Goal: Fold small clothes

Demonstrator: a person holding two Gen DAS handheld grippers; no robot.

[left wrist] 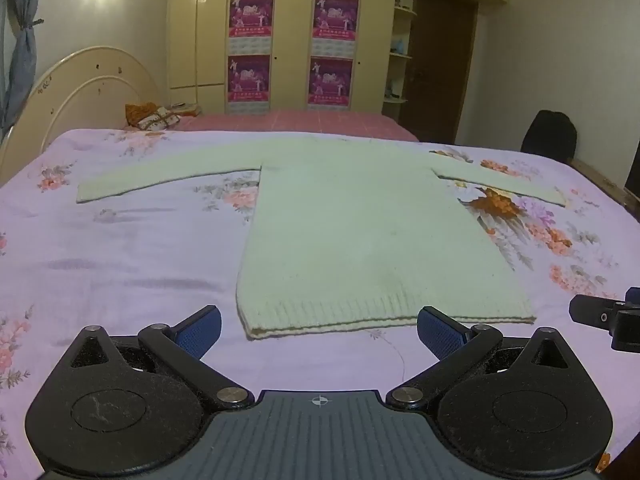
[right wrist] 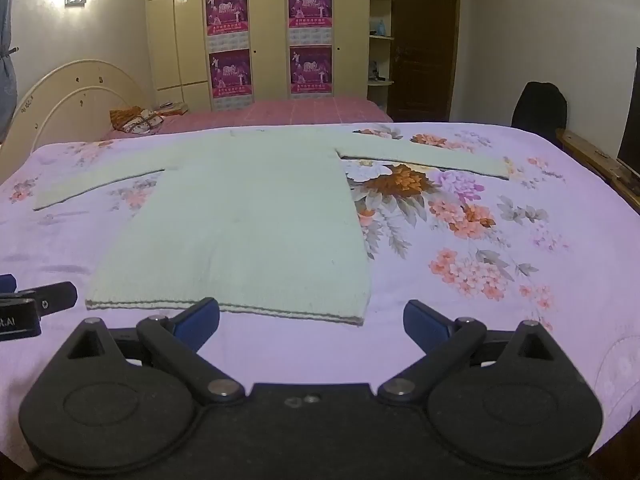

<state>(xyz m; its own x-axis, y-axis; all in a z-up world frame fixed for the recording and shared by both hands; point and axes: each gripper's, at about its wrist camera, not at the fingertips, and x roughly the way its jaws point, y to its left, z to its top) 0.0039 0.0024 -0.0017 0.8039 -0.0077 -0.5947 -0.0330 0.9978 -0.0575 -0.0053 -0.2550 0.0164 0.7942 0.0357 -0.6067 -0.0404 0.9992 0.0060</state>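
A pale green knitted sweater (left wrist: 360, 232) lies flat on the bed, hem toward me, both sleeves spread out sideways. My left gripper (left wrist: 319, 332) stands open just short of the ribbed hem, near its left half, with nothing between its blue pads. In the right wrist view the same sweater (right wrist: 248, 224) lies ahead and to the left. My right gripper (right wrist: 311, 322) is open too, its left finger (right wrist: 200, 316) close to the hem and the hem's right corner between the fingers' lines. Each gripper shows at the edge of the other's view.
The lilac floral bedsheet (left wrist: 120, 264) covers the bed. A second bed with a pink cover (left wrist: 296, 120) and a small bundle (left wrist: 154, 118) stands behind. Cupboards with posters (left wrist: 252, 16) line the back wall. A dark chair (right wrist: 540, 108) and wooden ledge (right wrist: 596, 160) are at right.
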